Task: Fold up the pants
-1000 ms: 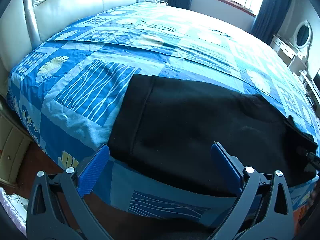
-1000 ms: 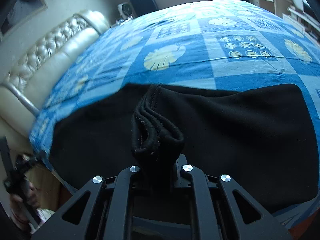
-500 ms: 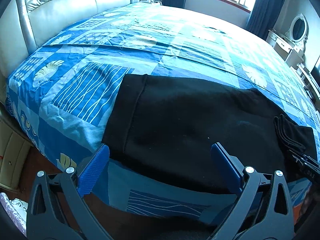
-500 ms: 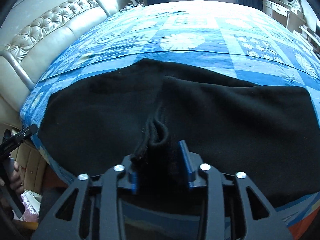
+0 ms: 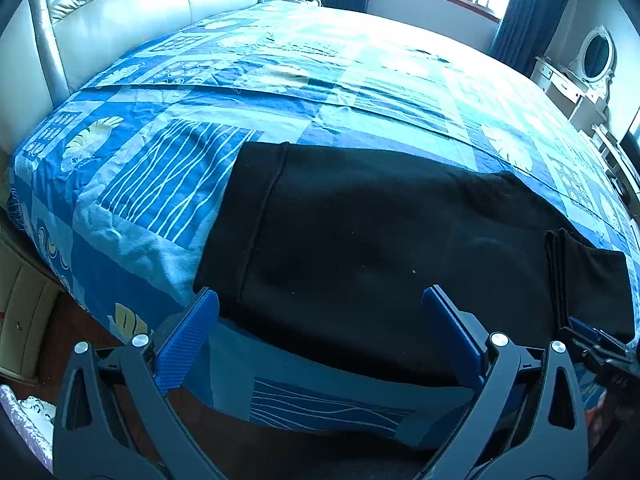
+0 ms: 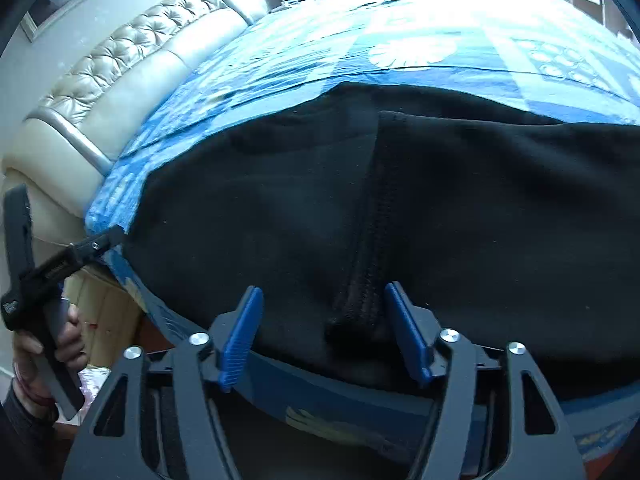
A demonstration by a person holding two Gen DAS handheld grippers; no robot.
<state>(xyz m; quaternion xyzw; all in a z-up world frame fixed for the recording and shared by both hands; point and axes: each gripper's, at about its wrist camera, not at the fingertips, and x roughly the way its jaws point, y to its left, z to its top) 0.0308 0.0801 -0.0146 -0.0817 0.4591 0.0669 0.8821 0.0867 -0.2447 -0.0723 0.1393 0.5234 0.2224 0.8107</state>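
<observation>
We had the black pants [image 5: 380, 248] lying flat along the near edge of the bed, on the blue patterned bedspread [image 5: 168, 184], with the waistband end toward the cream headboard [image 5: 132, 16] and a folded-over layer lying on top at the other end. Our left gripper [image 5: 320, 320] hung over the near hem of the waistband half, its blue pads [image 5: 188, 340] spread wide, one just beside the pants' corner and the other above the black cloth, neither pressing on it. Our right gripper [image 6: 324, 328] sat low at the bed's edge, its jaws opening; the stacked, stitched edge of the folded layer [image 6: 360, 280] lay between the pads, nearer the right one, and the pads [image 6: 240, 336] stood clear of the cloth. In the right wrist view we could see the left gripper at the far left [image 6: 60, 264], held by a hand [image 6: 68, 336] just off the pants' corner near the headboard.
</observation>
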